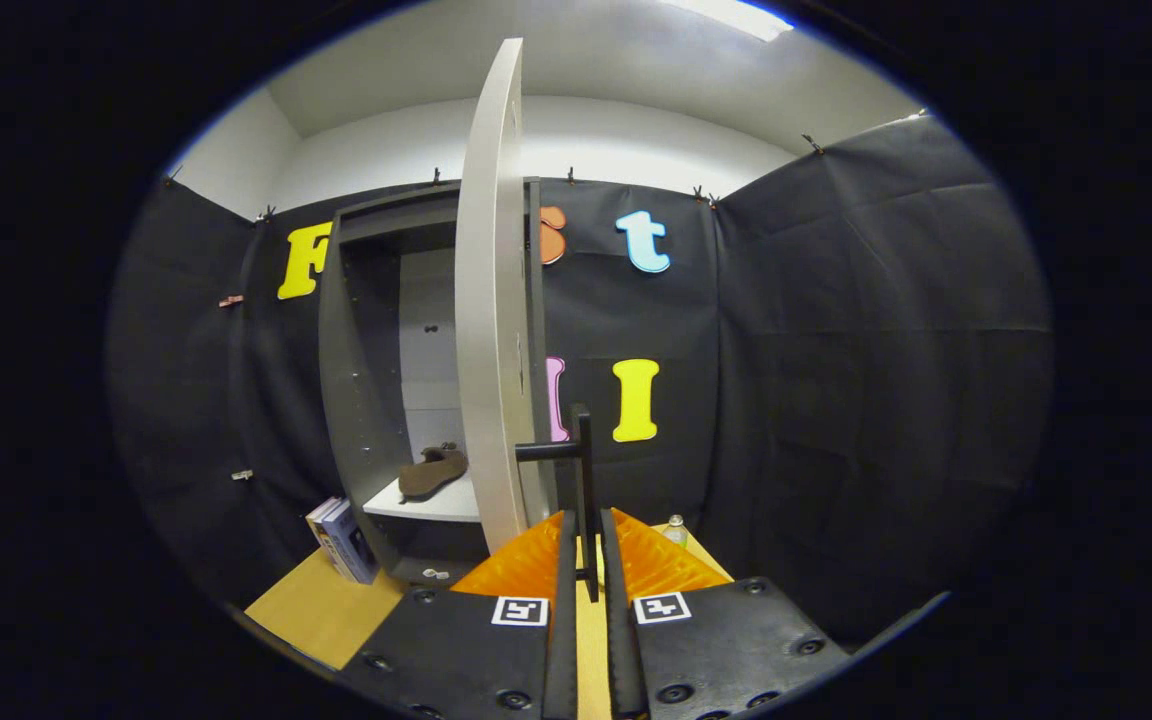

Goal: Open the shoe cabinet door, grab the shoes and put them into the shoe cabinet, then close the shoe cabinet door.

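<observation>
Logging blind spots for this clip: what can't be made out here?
- Cabinet interior, gripper view: the open door hides its right part.
- Second shoe: one brown shoe lies on the shelf; a pair can't be confirmed.
- Gripper on the door handle: contact of both fingers is unclear.
- Small bottle: partly behind the fingers.

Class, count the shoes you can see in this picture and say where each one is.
1. A brown shoe lies on the shelf inside the open cabinet. The door may hide another. The hand-held gripper is shut on the door handle.

Claw (586,545) fingers nearly closed, pointing level forward.
</observation>
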Tool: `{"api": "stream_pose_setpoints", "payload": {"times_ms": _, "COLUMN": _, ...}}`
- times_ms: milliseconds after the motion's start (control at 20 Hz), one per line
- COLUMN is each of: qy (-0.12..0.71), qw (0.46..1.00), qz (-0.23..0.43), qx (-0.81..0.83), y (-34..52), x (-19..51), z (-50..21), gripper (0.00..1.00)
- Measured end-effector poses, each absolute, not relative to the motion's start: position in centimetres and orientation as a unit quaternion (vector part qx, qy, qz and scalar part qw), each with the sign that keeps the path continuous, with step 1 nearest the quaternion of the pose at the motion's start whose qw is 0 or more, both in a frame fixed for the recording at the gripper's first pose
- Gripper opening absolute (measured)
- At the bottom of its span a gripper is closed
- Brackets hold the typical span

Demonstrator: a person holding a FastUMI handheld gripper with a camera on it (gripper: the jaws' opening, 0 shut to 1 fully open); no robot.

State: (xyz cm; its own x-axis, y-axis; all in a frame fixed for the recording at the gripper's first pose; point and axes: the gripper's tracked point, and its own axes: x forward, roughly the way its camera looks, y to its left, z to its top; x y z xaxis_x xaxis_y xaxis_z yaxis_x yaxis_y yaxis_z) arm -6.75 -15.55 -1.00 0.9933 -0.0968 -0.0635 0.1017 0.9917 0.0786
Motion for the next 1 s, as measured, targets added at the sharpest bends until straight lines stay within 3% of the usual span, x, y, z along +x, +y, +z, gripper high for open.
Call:
{"api": "stream_pose_setpoints", "payload": {"times_ms": 250, "qy": 0.047, "qw": 0.996, "qz": -0.065, "qx": 0.032, "y": -15.6, "x": -7.5, "z": -1.6, "gripper": 0.17}}
{"api": "stream_pose_setpoints", "payload": {"times_ms": 500, "qy": 0.051, "qw": 0.997, "qz": -0.062, "qx": 0.020, "y": -13.4, "x": -10.2, "z": -1.2, "gripper": 0.33}}
{"api": "stream_pose_setpoints", "payload": {"times_ms": 650, "qy": 0.069, "qw": 0.997, "qz": -0.029, "qx": 0.009, "y": -9.7, "x": -11.1, "z": -2.8, "gripper": 0.57}}
{"api": "stream_pose_setpoints", "payload": {"times_ms": 850, "qy": 0.125, "qw": 0.992, "qz": 0.008, "qx": 0.022, "y": -4.0, "x": -10.9, "z": -8.0, "gripper": 0.99}}
{"api": "stream_pose_setpoints", "payload": {"times_ms": 1000, "qy": 0.188, "qw": 0.980, "qz": 0.033, "qx": 0.062, "y": -0.1, "x": -10.3, "z": -13.6, "gripper": 0.99}}
